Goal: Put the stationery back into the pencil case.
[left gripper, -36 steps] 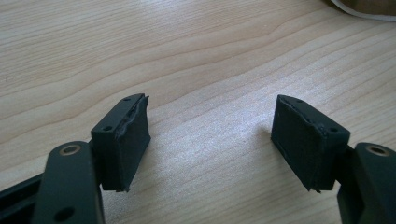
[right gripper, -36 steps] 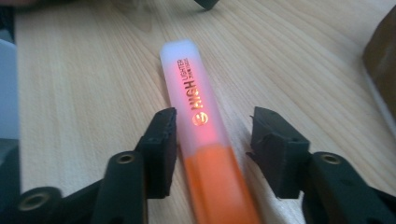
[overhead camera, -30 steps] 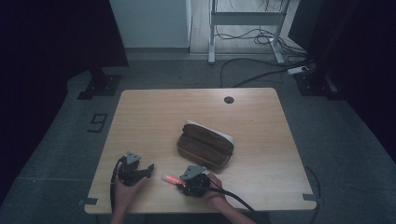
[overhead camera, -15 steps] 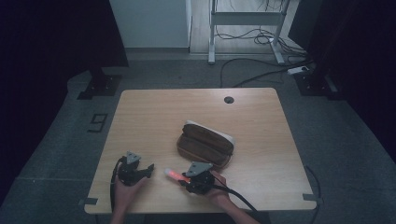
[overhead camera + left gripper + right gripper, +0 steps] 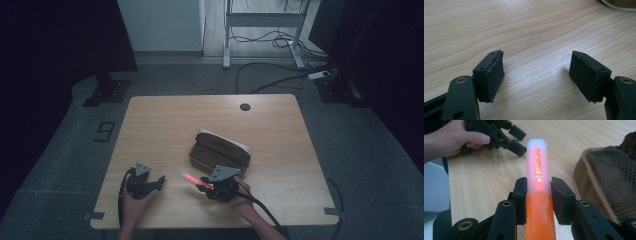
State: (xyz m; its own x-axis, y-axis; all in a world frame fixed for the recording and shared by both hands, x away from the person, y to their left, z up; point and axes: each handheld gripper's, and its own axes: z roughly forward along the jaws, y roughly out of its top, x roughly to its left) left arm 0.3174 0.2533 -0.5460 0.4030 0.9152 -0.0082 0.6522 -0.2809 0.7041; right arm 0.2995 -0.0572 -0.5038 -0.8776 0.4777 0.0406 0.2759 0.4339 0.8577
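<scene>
Between the right claw (image 5: 539, 188), highlighter (image 5: 538, 170) base hidden.

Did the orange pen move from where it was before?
Yes. The orange highlighter, clamped in the right gripper, now shows slightly farther up the high view, closer to the brown pencil case, which has stayed put on the table.

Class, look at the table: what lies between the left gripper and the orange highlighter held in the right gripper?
Nothing: in the high view, bare wooden table separates the left gripper from the highlighter in the right gripper.
</scene>
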